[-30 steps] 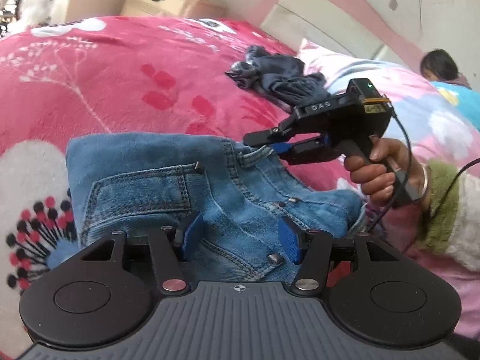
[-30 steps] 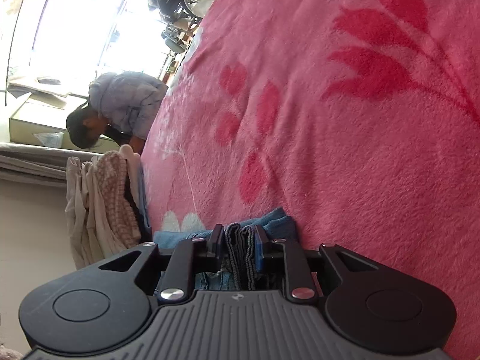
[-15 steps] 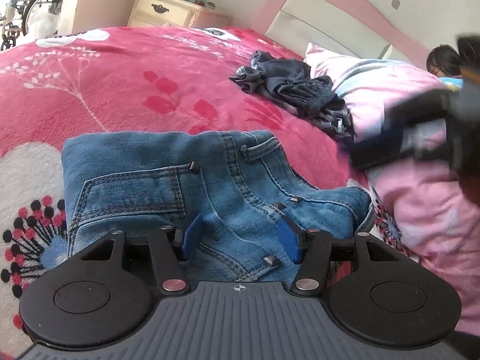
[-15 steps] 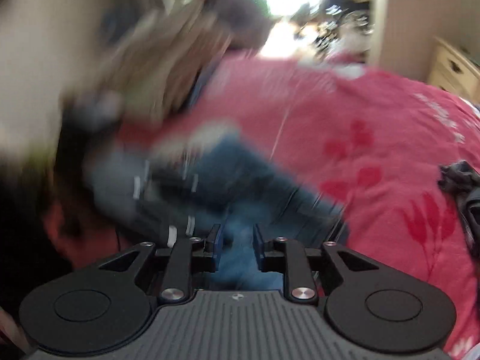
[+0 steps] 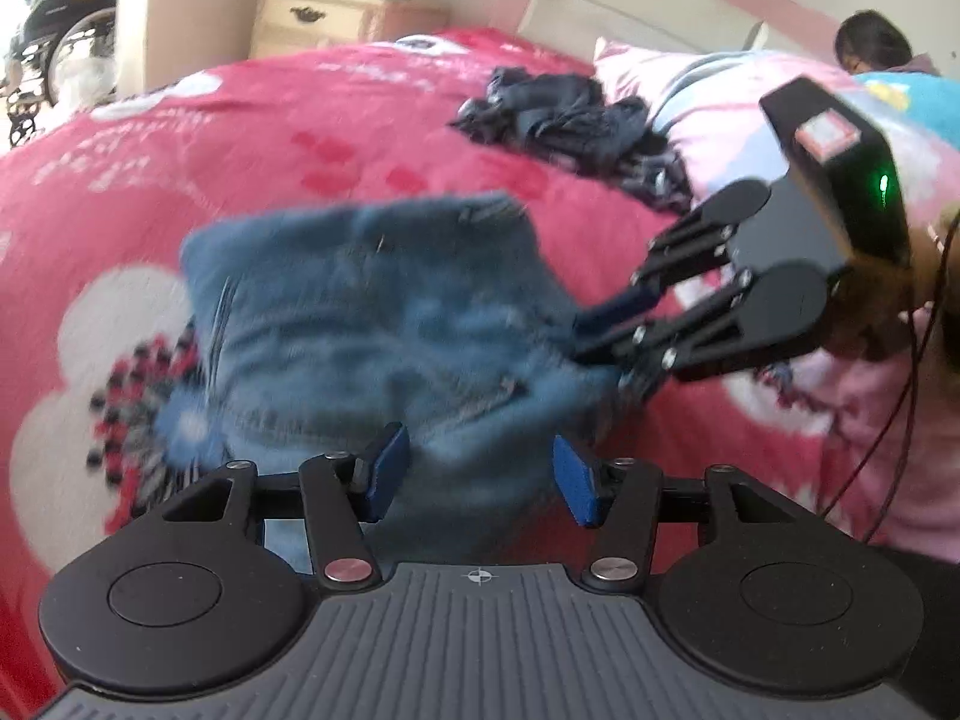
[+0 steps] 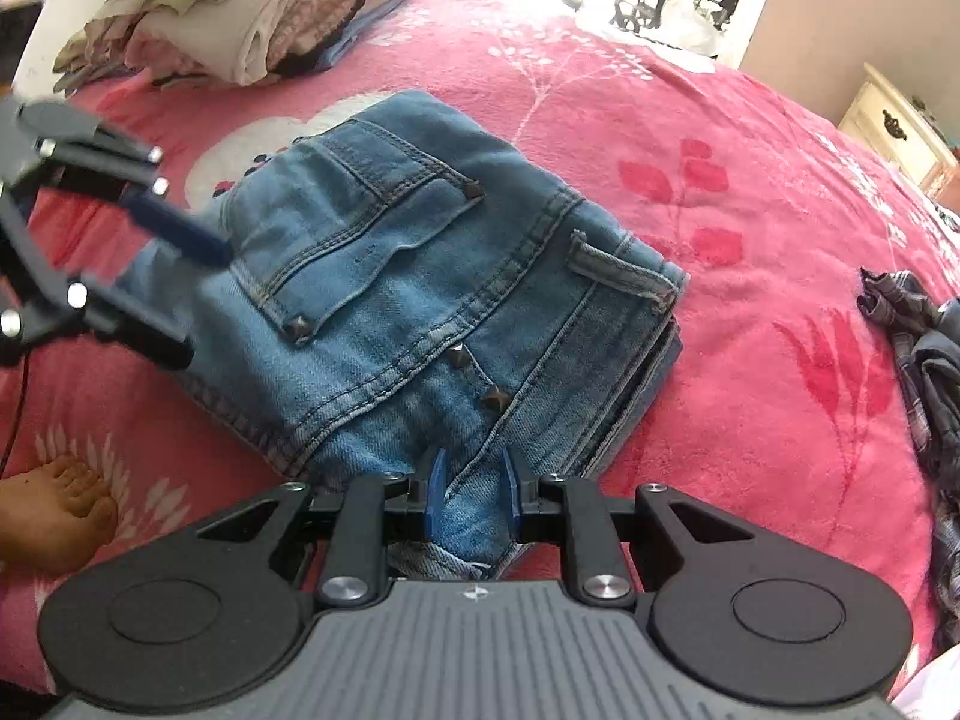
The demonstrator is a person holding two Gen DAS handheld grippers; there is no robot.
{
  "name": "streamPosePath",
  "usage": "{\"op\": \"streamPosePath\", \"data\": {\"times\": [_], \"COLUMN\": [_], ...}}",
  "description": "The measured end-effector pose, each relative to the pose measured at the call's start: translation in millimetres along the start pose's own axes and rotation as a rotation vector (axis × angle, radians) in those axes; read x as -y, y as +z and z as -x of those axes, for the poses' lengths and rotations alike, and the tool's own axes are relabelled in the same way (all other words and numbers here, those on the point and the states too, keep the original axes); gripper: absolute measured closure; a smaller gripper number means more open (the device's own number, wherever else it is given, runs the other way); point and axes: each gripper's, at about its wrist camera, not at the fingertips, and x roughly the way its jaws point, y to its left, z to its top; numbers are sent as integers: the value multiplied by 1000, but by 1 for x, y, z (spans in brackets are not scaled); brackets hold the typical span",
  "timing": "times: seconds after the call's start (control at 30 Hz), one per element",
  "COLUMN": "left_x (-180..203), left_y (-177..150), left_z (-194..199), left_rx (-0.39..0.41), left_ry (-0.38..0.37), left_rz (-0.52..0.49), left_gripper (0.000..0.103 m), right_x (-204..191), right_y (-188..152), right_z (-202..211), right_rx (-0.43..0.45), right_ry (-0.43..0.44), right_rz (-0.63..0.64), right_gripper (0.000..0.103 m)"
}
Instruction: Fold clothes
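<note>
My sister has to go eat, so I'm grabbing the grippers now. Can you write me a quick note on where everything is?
Left gripper: open, empty, at the near edge of the jeans.
Right gripper: fingers on either side of the jeans' corner; whether it pinches the cloth is unclear.
Jeans: folded into a thick bundle on the pink blanket.
Done: jeans folded; a stack of folded clothes sits at the bed's far edge.
Left: the crumpled dark garment near the pillow, still unfolded.
</note>
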Motion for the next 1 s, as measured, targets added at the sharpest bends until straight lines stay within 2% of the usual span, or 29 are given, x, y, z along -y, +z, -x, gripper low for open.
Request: {"op": "streamPosePath", "data": {"times": [0.13, 0.23, 0.37, 0.43, 0.47, 0.57, 0.63, 0.77, 0.87, 1.0], "left_x": [1, 1, -3, 0, 0, 0, 0, 4, 5, 3], "left_y": [-13, -15, -17, -19, -19, -21, -23, -24, -30, -48], "left_z": [-9, -8, -7, -8, -8, -7, -7, 8, 28, 18], "left_rx": [20, 27, 43, 50, 52, 58, 61, 73, 91, 2], "left_ry": [30, 42, 38, 46, 49, 41, 32, 46, 80, 93], "left_rz": [20, 8, 46, 38, 31, 32, 26, 2, -28, -71], "left_gripper": [50, 49, 49, 49, 49, 49, 49, 50, 50, 53], "right_x": [-4, -12, -14, -17, -16, 3, 17, 14, 20, 21], "right_y": [2, 26, 71, 86, 88, 70, 49, 51, 50, 49], "right_z": [2, 20, 47, 34, 19, -41, -53, -49, -50, -50], "right_rx": [-6, -34, 122, 169, 161, 55, 117, 114, 124, 130], "right_ry": [-19, -40, -44, -77, -105, -131, -87, -104, -79, -75], "right_rz": [21, 95, 87, 98, 101, 39, -45, -19, -57, -76], "right_gripper": [83, 83, 83, 83, 83, 87, 87, 87, 87, 87]}}
